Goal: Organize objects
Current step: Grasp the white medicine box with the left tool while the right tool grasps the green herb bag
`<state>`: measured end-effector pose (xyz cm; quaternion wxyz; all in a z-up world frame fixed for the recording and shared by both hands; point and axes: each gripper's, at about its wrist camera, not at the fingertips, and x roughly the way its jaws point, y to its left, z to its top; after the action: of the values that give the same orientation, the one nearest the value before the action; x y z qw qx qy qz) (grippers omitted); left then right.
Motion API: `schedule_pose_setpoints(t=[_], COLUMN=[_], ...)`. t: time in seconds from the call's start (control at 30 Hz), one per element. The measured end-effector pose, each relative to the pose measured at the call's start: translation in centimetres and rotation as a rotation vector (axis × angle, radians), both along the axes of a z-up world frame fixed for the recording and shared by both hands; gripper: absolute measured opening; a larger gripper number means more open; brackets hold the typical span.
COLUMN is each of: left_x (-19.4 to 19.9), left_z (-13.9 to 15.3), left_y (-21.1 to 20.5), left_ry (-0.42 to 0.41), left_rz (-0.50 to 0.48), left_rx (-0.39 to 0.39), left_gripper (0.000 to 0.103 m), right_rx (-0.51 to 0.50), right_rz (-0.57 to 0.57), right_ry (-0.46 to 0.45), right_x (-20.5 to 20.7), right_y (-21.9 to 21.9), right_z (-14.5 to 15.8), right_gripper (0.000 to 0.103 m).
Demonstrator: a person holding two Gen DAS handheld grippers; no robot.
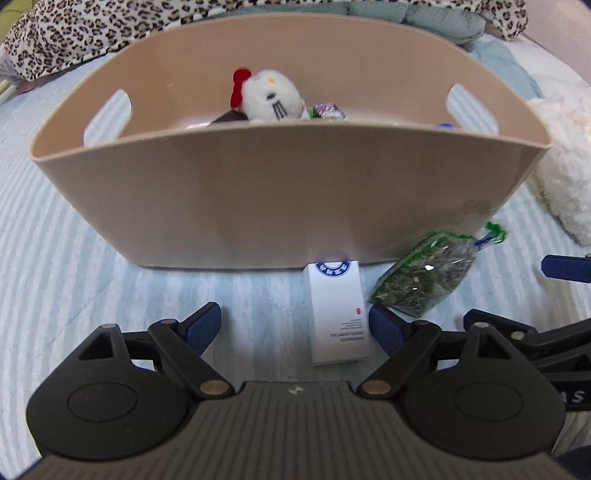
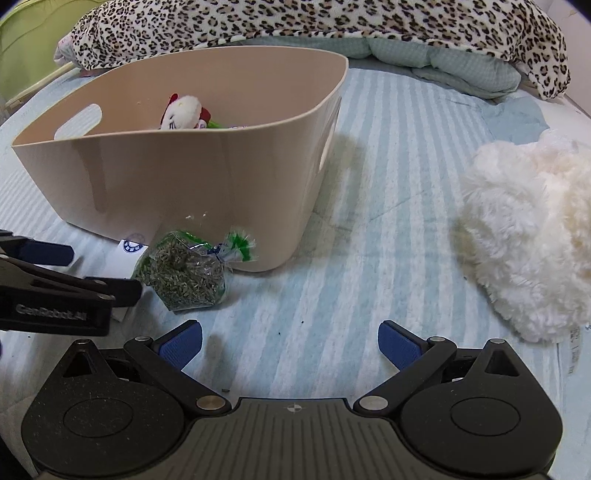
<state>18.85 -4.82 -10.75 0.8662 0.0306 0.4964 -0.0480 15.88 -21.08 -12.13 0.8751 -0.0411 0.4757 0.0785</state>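
- The left gripper (image 1: 295, 328) hangs low over the striped bed sheet (image 1: 74, 258), its jaws spread wide and holding nothing.
- A white box (image 1: 338, 314) lies flat on the sheet between those jaws, nearer the right finger; its far end, with a blue round stamp, touches the foot of the bin.
- Just to the right of the box lies a clear bag of dried herbs (image 1: 424, 280), with a green frilled end, close against the bin wall.
- The beige plastic bin (image 1: 277, 192) stands upright on the bed; inside it sit a white plush cat with a red bow (image 1: 266, 94) and a few small wrapped things that are partly hidden.
- The right gripper (image 2: 290, 347) is also spread open and empty, over bare sheet, well to the right of the herb bag.
- A fluffy white plush (image 2: 528, 236) lies at the right, and a leopard-print blanket (image 2: 295, 22) is piled behind the bin.
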Motion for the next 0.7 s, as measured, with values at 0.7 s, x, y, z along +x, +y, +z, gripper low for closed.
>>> schedule_pose_setpoints(t=[0.7], left_x=[-0.7], left_z=[-0.3], left_y=[4.3], left_ry=[-0.026], left_rz=[0.007], left_rx=[-0.014], left_gripper=[0.060], right_rx=[-0.025], right_rz=[0.141], right_ry=[-0.033], right_x=[1.2], right_y=[5.8], right_z=[-1.4], right_gripper=[0.091])
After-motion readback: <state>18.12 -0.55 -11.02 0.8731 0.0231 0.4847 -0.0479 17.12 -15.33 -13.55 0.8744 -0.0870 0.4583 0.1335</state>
